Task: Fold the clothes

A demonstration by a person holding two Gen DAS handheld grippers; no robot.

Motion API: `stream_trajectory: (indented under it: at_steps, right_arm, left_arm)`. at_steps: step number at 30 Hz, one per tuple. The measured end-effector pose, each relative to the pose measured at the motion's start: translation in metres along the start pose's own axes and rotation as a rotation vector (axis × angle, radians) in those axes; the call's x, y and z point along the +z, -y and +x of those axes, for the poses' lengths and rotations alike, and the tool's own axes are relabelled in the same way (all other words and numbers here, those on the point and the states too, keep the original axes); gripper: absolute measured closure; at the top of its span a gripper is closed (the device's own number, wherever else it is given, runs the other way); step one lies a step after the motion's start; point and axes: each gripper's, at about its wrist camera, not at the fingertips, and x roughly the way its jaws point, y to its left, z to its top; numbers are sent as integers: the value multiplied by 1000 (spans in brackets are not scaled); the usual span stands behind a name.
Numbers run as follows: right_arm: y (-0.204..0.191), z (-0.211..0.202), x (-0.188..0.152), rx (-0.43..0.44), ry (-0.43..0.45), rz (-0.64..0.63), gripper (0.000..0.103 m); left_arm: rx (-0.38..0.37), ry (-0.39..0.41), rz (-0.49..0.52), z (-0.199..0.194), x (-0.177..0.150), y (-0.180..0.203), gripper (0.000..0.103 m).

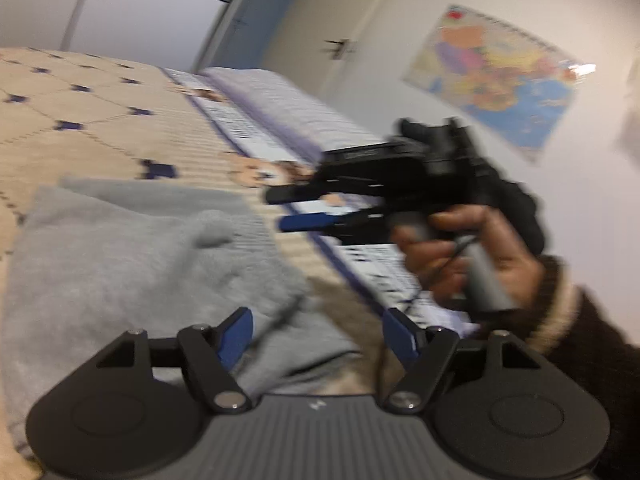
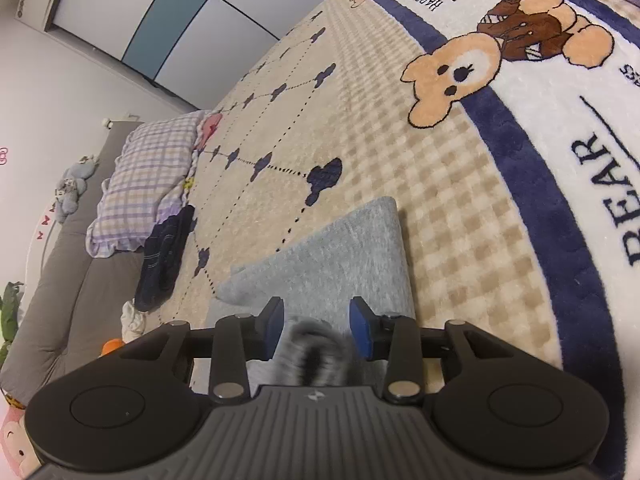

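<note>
Since the grey fleece garment [image 2: 332, 256] lies on the bear-print blanket [image 2: 460, 208], soft, light and floppy, I'd take it at a corner or hem. Right gripper [image 2: 316, 322] spread, a fabric bunch between its pads; left gripper [image 1: 316, 336] spread, empty.

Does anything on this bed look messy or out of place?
Mostly tidy. The grey garment lies folded on the bear blanket, with a bunched fold raised between the right gripper fingers. Near the checked pillow, a dark garment lies crumpled at the blanket's edge, seemingly unfolded.
</note>
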Motion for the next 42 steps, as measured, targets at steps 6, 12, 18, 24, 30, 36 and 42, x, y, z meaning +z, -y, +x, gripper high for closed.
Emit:
stream_trajectory:
  at_steps: [6,12,18,24,30,36,42]
  right_arm:
    - [3,-5,-2,93,-51,33,62]
    - [-2,-9,-12,180,-140,24,62]
    - [-8,-12,-22,266,-228,15,61]
    - [-19,-13,-27,291,-248,-48,61]
    - [-31,-14,-33,316,-268,-111,95]
    - [-30,-16,-39,298,-303,-160,95]
    - [-15,-4,-63,171,-380,-280,96]
  left_arm:
    - [1,76,-89,-31,13,-32,27]
    - [183,168,-191,-52,26,-82,28]
    - [255,146,-281,-52,29,-107,29]
    - [264,126,-303,-42,26,-112,29]
    - [256,151,-287,-35,32,-110,30]
    - [222,138,-239,-25,33,-104,34]
    - [206,73,-142,-7,23,-90,35]
